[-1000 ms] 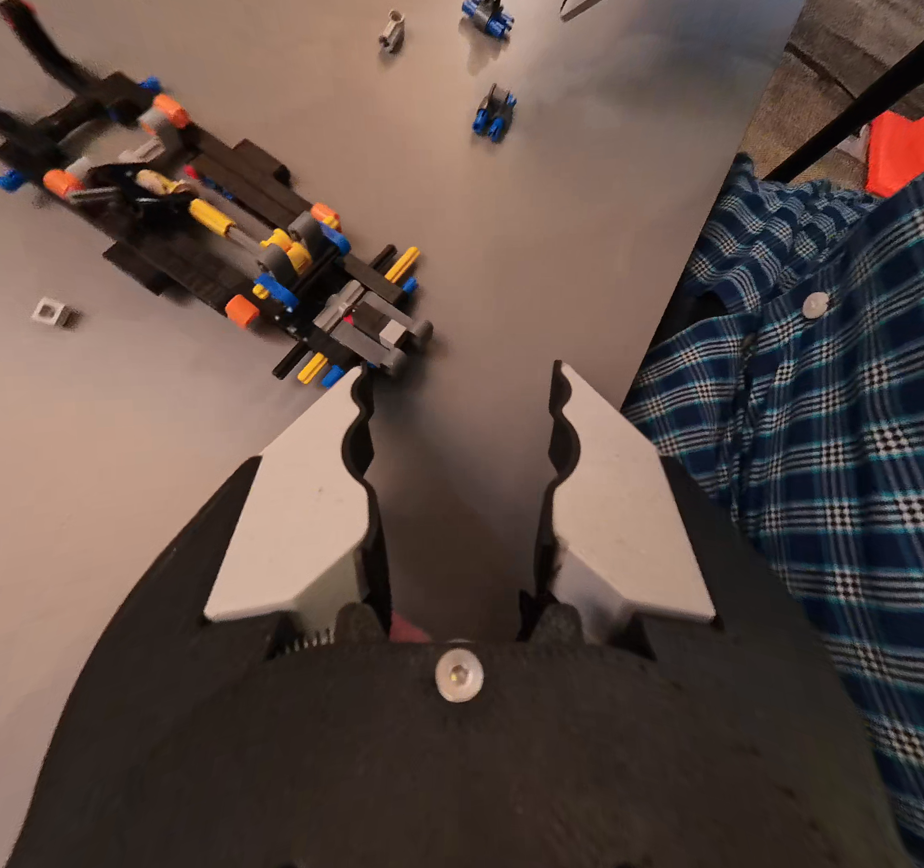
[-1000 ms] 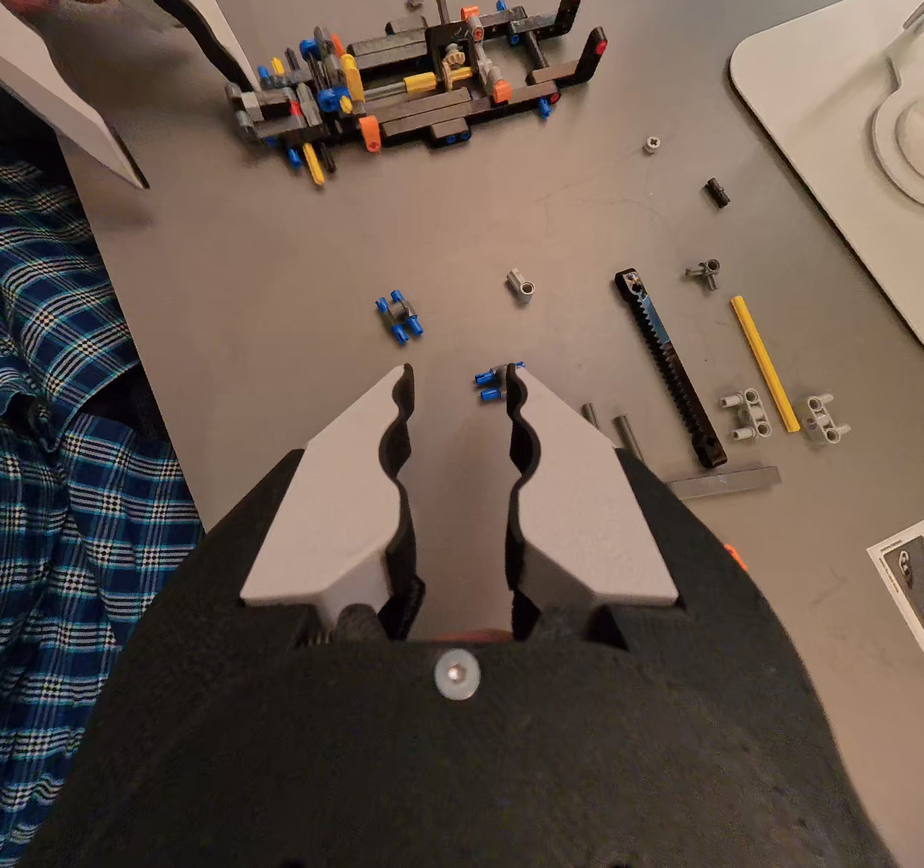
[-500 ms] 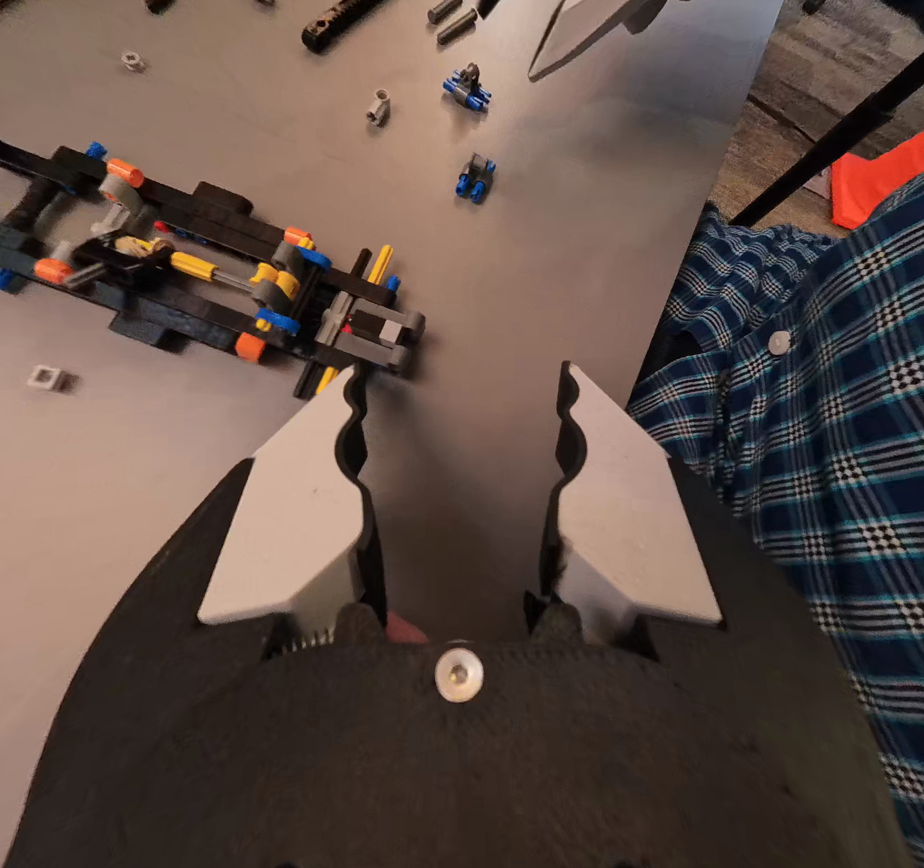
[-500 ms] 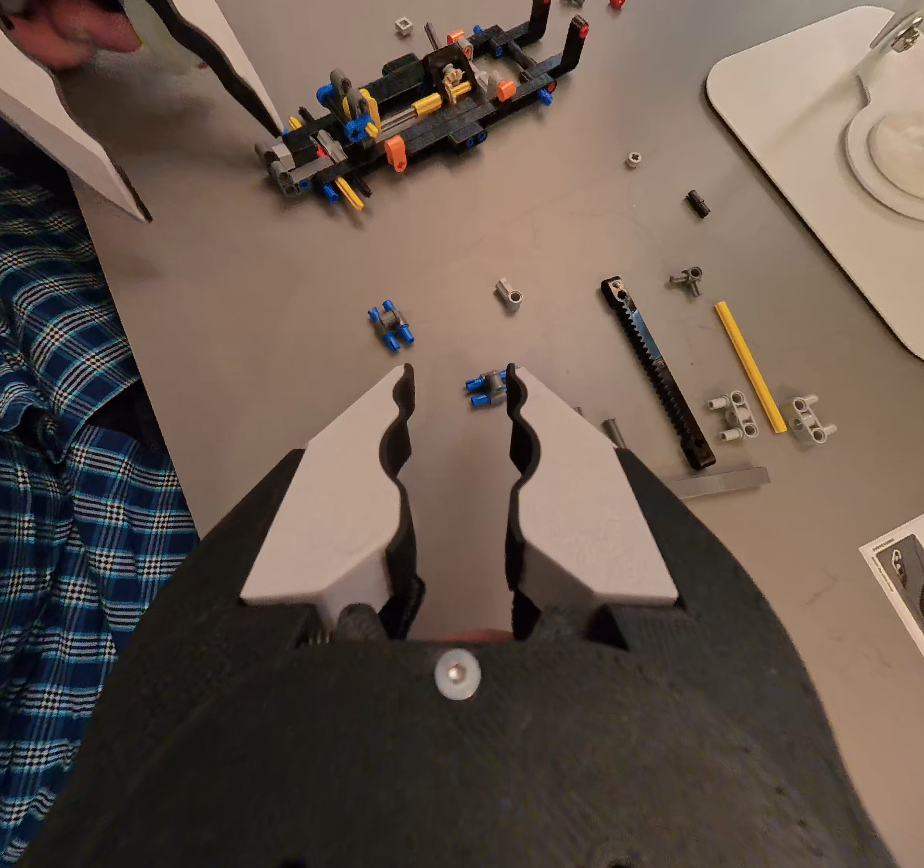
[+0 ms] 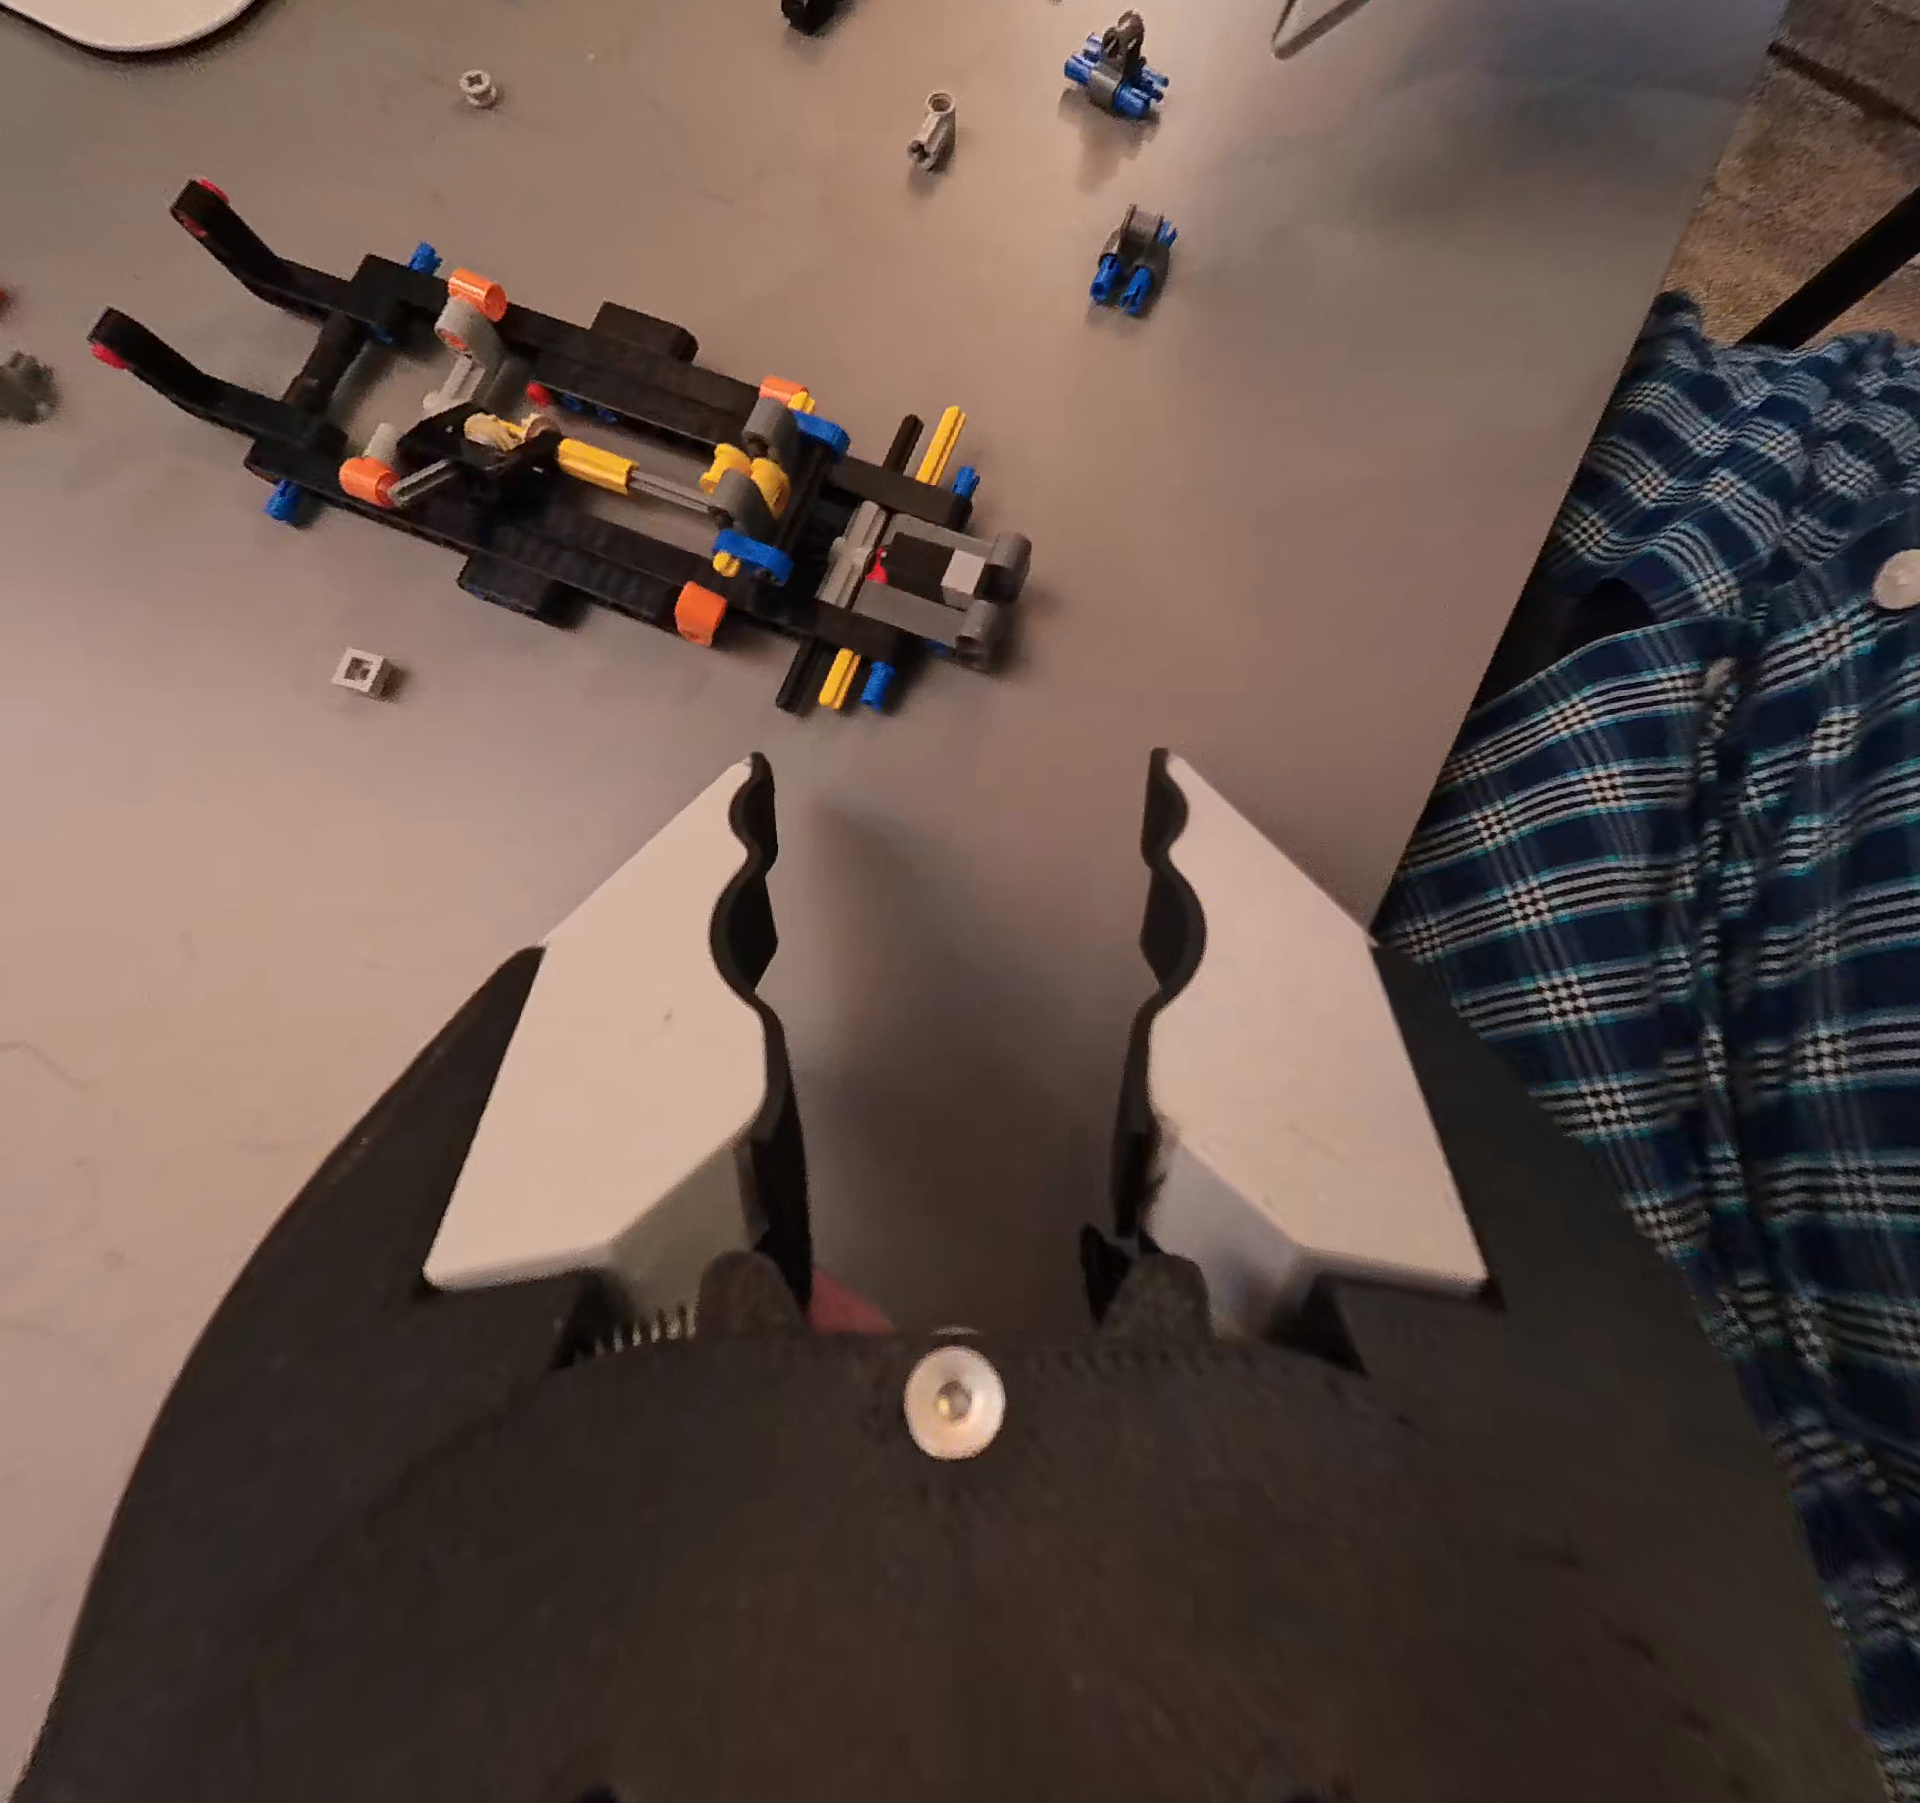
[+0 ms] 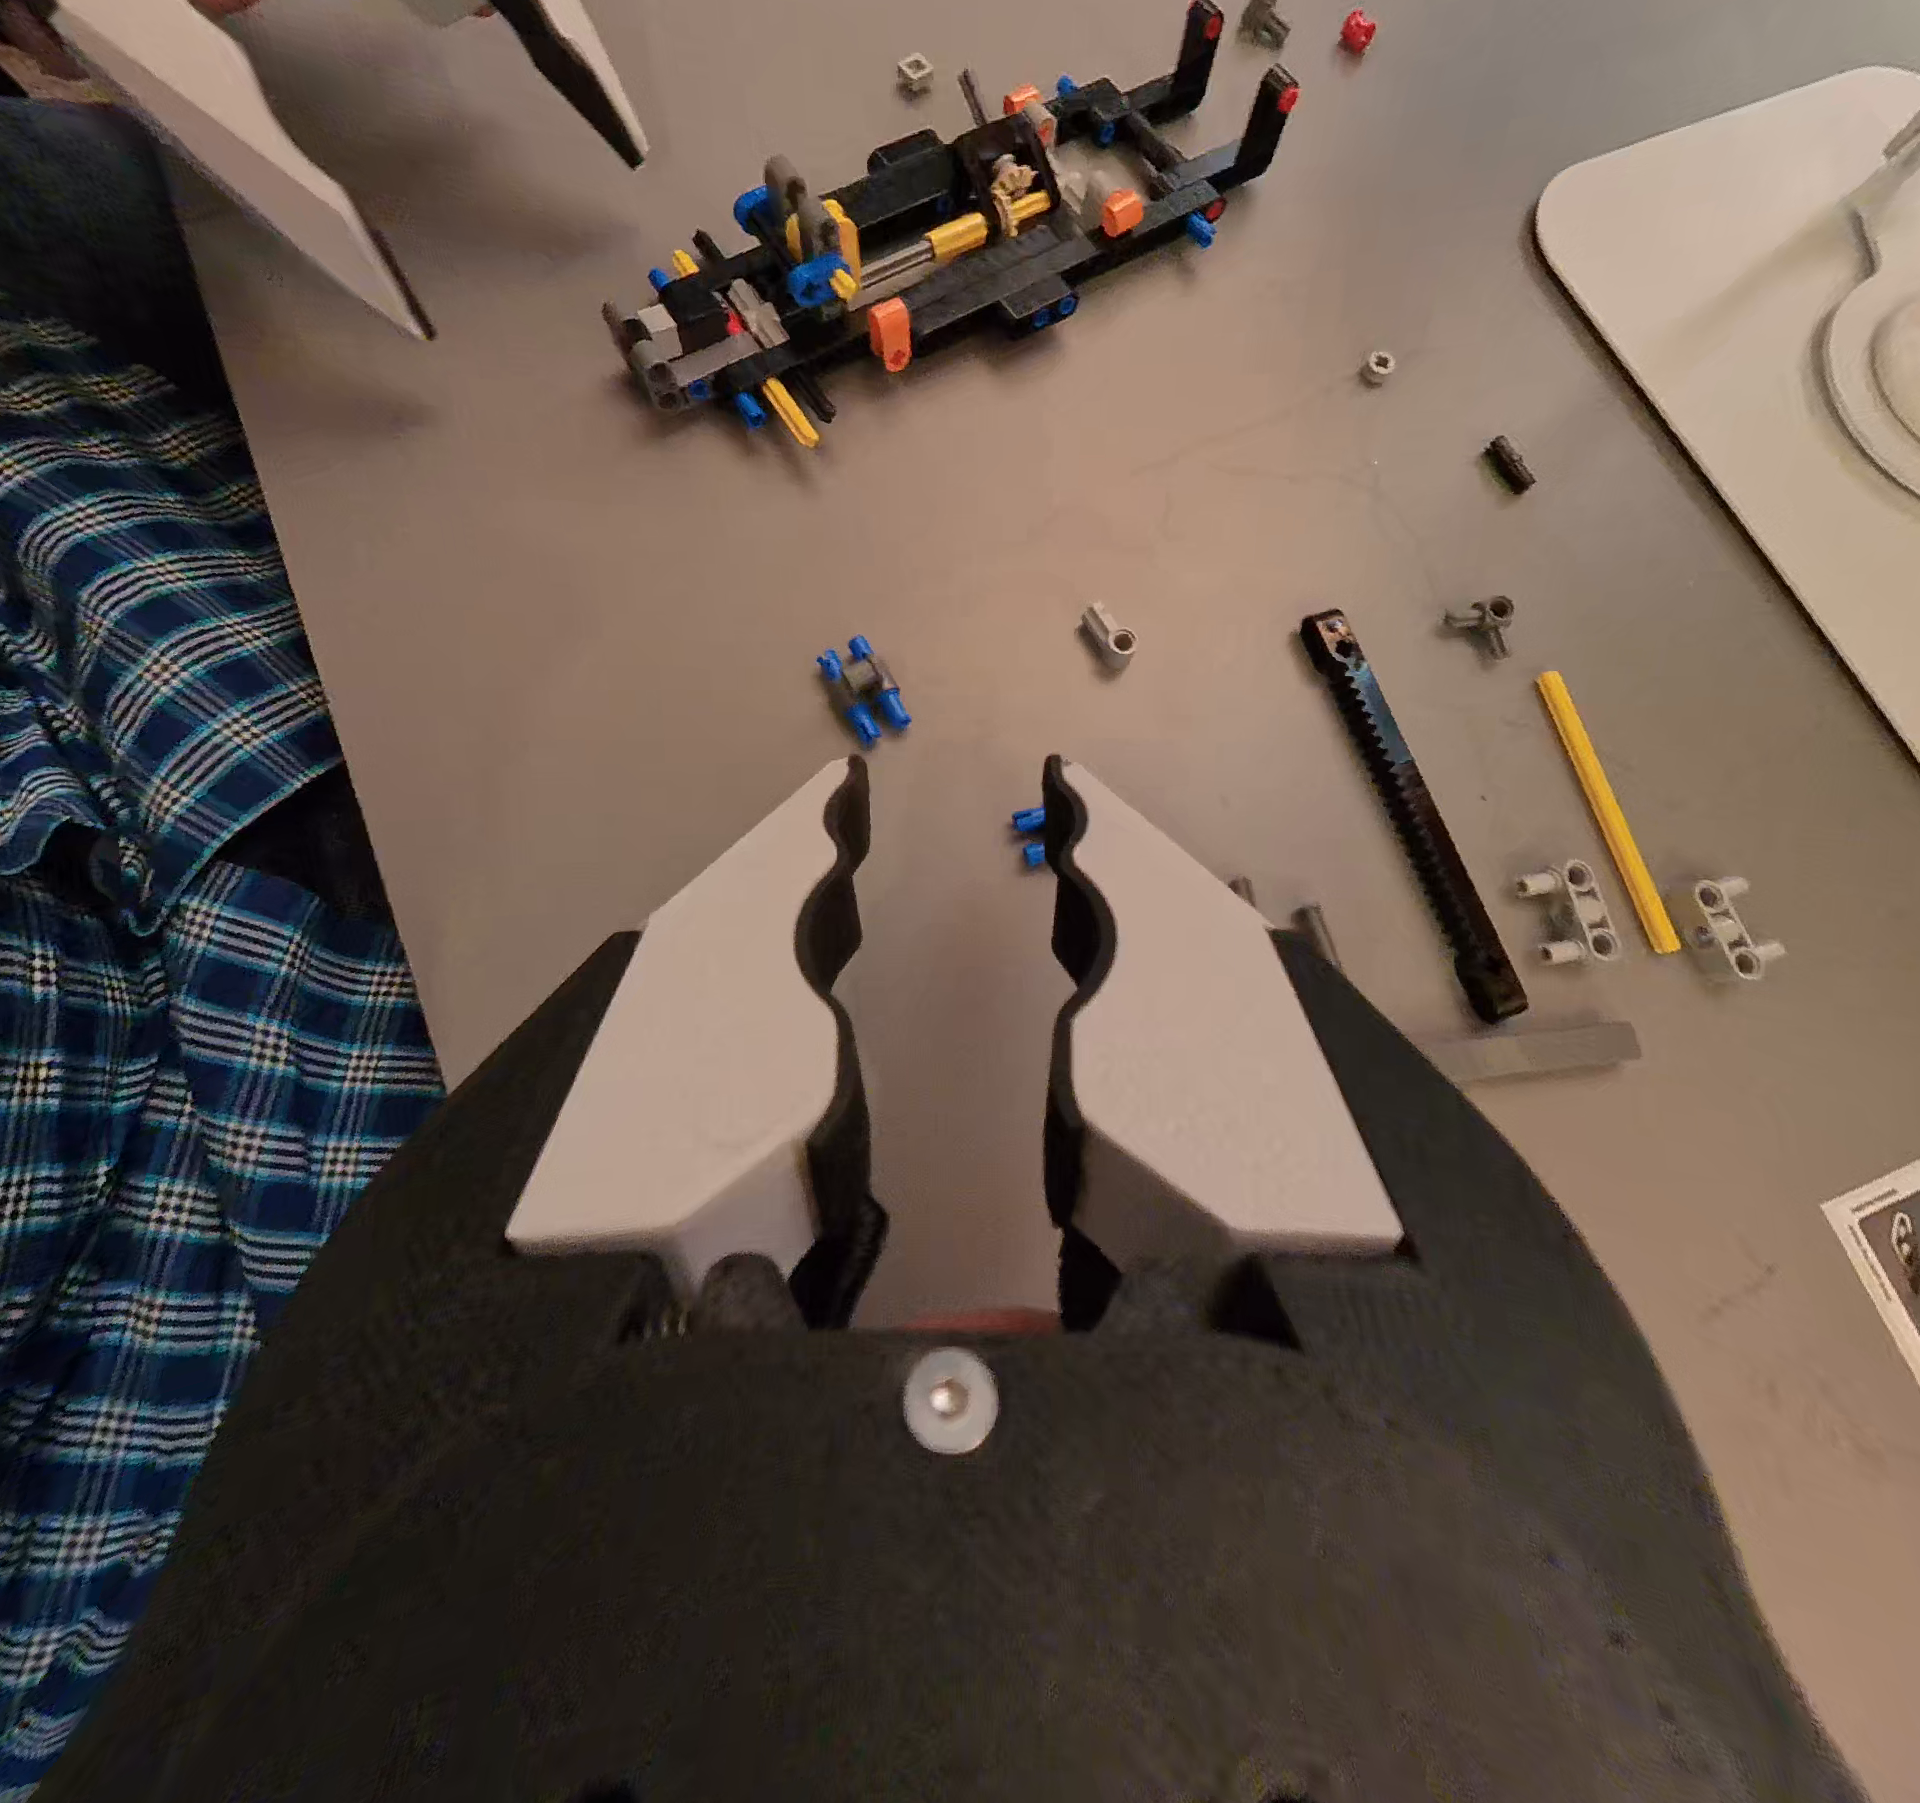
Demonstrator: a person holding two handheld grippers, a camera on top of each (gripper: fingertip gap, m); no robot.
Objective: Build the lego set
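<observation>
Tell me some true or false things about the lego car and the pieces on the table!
1. Both grippers are empty. True: the left gripper and right gripper stand open, holding nothing.
2. The yellow rod is snapped onto the lego car. False: it lies loose beside the black toothed bar.
3. The table is green. False: it is grey.
4. The car has orange parts. True.

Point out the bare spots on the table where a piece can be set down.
Bare grey table runs between the chassis and the blue-pinned connector, and along the near edge by the plaid shirt. Crowded: around the black gear rack, the yellow axle and the grey connectors.
</observation>
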